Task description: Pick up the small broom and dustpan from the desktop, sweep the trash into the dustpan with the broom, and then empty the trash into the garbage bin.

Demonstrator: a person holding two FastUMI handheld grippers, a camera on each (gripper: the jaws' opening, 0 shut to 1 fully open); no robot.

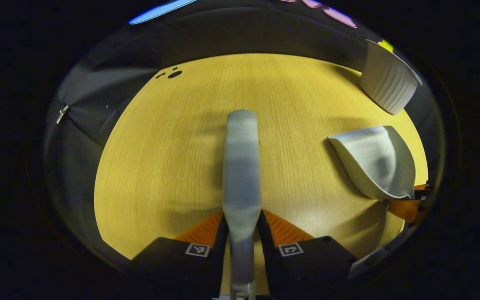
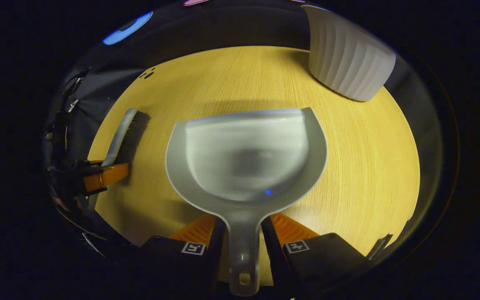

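In the left gripper view, my left gripper (image 1: 242, 223) is shut on the grey broom (image 1: 242, 162), which points forward over the wooden table (image 1: 161, 175). From the right gripper view the broom (image 2: 122, 133) shows its dark bristles at the left, held by the left gripper (image 2: 98, 177). My right gripper (image 2: 243, 227) is shut on the handle of the grey dustpan (image 2: 244, 154), whose mouth faces away from me and looks empty. The dustpan (image 1: 373, 160) lies to the right of the broom. A few small dark spots (image 1: 173, 74) sit near the table's far left edge.
A white ribbed bin (image 2: 348, 58) stands at the far right of the table, beyond the dustpan; it is also in the left gripper view (image 1: 390, 81). Black cloth walls close in the table's far and left sides.
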